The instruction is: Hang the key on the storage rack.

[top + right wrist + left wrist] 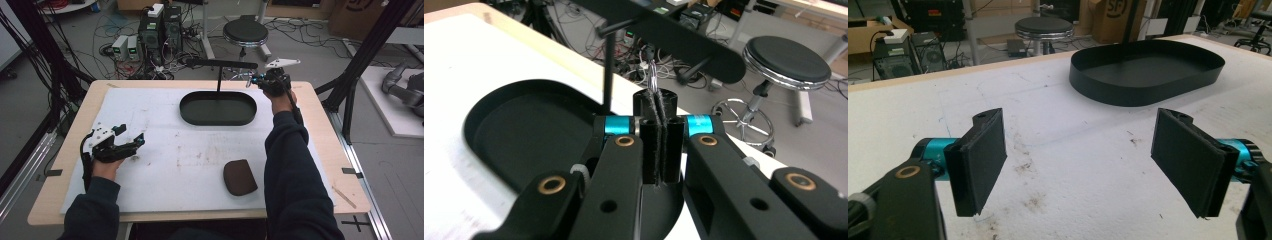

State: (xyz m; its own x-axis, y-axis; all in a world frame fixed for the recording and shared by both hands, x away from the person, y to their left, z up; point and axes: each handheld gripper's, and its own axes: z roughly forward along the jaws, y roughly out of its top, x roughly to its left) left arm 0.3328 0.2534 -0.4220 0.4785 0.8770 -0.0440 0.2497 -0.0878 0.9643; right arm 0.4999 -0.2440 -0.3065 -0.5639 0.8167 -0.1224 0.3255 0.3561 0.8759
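One black tray (pixel 218 108), one brown pad (pixel 239 177). Left gripper (pixel 131 144) jaws wide apart, empty. Right gripper (pixel 656 107) pinching a thin wire ring (pixel 652 79).

Tray: black oval metal tray (pixel 218 108) with upright post and crossbar, near table's far edge.
Ring: thin silver wire ring (pixel 652 80), hanging at crossbar.
Pad: dark brown rounded pad (pixel 239 176), flat, near table's front edge.

Right gripper (pixel 659 107) w/ black padded jaws pressed together, pinching thin silver wire ring (pixel 652 75) at tips. Below/left: black oval metal tray (pixel 519 130) w/ thin black upright rod (pixel 610 70) & black flat crossbar (pixel 684 42). Beyond: round black-seated chrome stool (pixel 786 62), tangled floor cables.
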